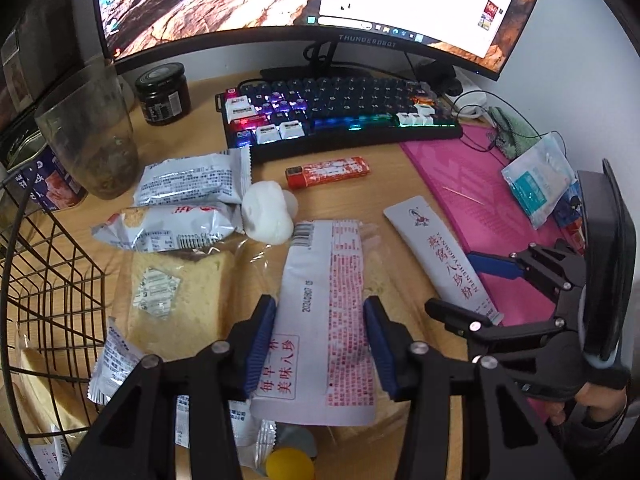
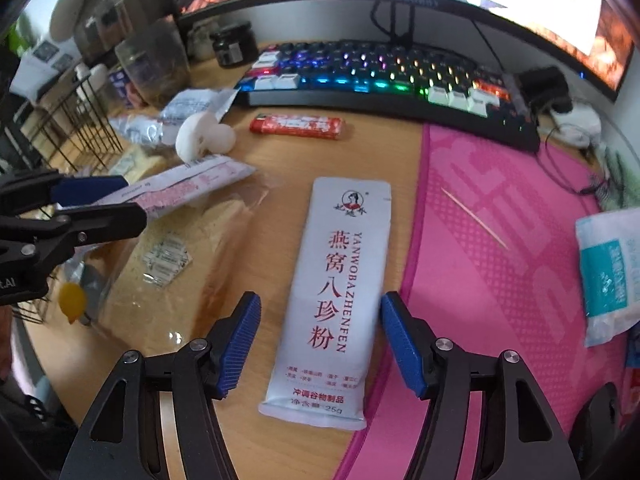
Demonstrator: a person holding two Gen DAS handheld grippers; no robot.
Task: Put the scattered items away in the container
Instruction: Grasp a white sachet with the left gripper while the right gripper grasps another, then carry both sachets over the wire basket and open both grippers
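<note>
My left gripper (image 1: 320, 340) is open, its blue pads on either side of a white sachet with red print (image 1: 320, 320) that lies on a bagged bread slice (image 1: 180, 300). My right gripper (image 2: 320, 344) is open around a second white sachet (image 2: 336, 288) lying flat on the desk beside the pink mat; that sachet also shows in the left wrist view (image 1: 440, 256). The black wire basket (image 1: 48, 280) stands at the left with bread inside. Two silver snack packs (image 1: 192, 180) (image 1: 168, 224), a white bun (image 1: 266, 212) and a red lighter (image 1: 328, 172) lie behind.
A lit keyboard (image 1: 340, 116) and a monitor (image 1: 280, 8) stand at the back. A glass cup (image 1: 92, 140), a dark jar (image 1: 162, 94) and a tin (image 1: 48, 176) stand back left. A pink mat (image 2: 500, 260) with a toothpick (image 2: 474, 218) and a blue-white pack (image 2: 608, 272) lies right.
</note>
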